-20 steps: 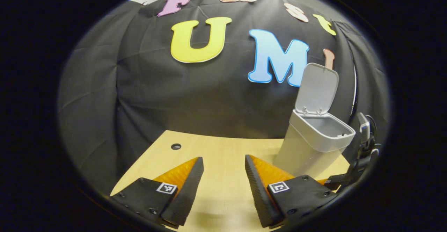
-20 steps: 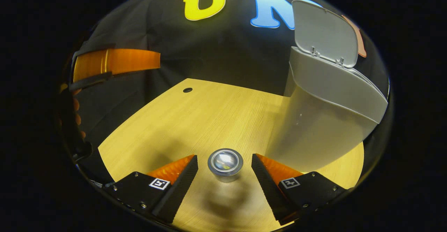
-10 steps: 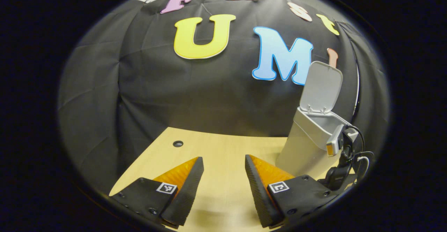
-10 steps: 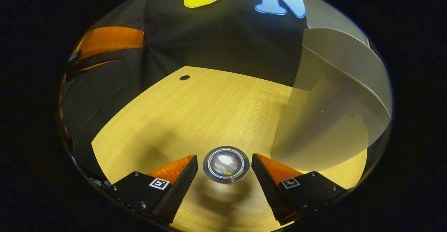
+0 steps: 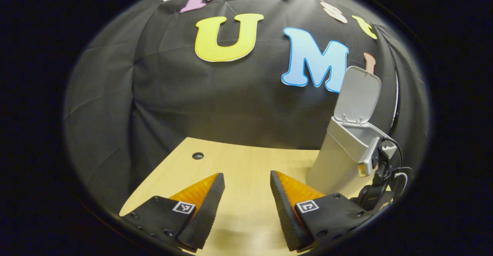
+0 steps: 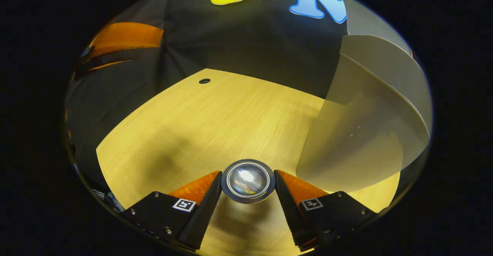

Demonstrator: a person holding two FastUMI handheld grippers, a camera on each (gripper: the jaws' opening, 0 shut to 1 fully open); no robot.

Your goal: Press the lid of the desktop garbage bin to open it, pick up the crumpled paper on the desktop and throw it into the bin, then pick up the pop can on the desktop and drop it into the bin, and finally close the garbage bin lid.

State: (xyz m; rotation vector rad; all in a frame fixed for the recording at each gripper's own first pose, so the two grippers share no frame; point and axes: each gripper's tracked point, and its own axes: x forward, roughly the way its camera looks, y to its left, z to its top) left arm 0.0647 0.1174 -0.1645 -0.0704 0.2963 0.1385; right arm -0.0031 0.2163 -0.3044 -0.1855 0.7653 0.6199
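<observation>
- Two grippers in play; we read each from its own view.
- Right gripper [image 6: 247,182]: tilted down at the table [image 6: 185,125], looking along the pop can [image 6: 247,180], which shows end-on at 6 o'clock in the right gripper view.
- Its fingers [image 6: 204,206] sit tight on both flanks of the can, one each side; we read it as pinching the can.
- Versus half a second ago: the fingers have closed in from a clear gap either side to contact. Can end sits at about the same spot in the view.
- Bin [image 6: 358,132] is just past the can at 3 o'clock in that view, its lid [image 6: 369,24] at 1 o'clock.
- Left gripper [image 5: 246,206]: held roughly level above the table, fingers spread wide with bare tabletop between them, gripping nothing.
- Versus earlier: its pose is nearly unchanged, only a slight drift in framing.
- From the left gripper view the bin [image 5: 339,159] stands at 4 o'clock with the lid [image 5: 358,94] flipped up and open.
- The right gripper's body [image 5: 375,179] shows at 4 o'clock, low, just in front of the bin; a second ago it was further out toward the view's edge.
- Left gripper also shows at 10 o'clock in the right gripper view [image 6: 119,48].
- We can't tell from these views where the crumpled paper is.
</observation>
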